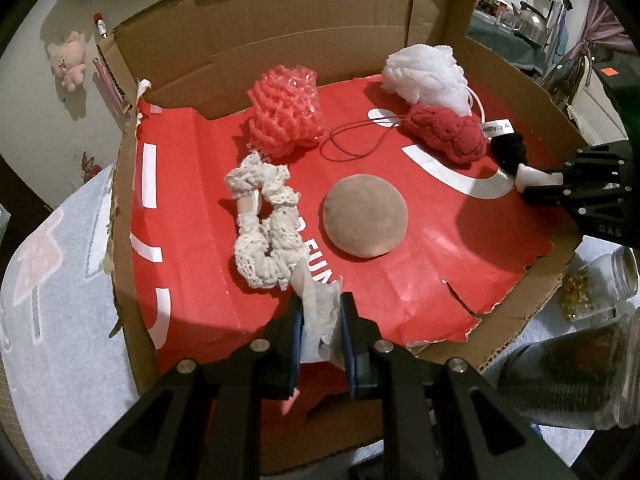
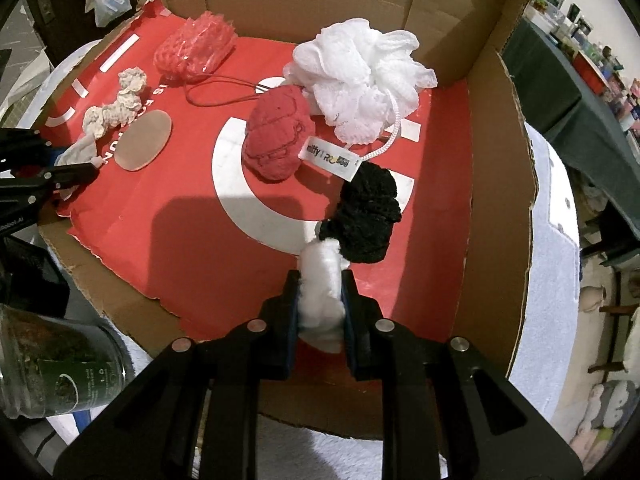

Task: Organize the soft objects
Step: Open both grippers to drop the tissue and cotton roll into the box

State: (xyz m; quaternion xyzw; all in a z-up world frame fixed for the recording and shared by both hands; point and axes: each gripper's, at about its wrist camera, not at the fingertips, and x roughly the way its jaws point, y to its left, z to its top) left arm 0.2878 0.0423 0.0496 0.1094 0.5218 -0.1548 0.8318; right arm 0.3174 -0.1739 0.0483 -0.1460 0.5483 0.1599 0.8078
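Lace: cream strip (image 1: 266,236), limp and light, lying at box (image 1: 280,16) left edge; left gripper (image 1: 320,330) clamps its loose end.
Tuft: right gripper (image 2: 320,300) pinches white tuft (image 2: 322,280) of black pompom (image 2: 366,216) near right edge; compressible, hold by tuft.

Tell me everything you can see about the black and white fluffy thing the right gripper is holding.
The black and white soft piece has a knitted-looking black body and a fluffy white end. The right gripper is shut on the white end; the black part lies on the red sheet inside the cardboard box. It sits near the box's right wall, close to the red knitted item's white label; whether they touch is unclear.
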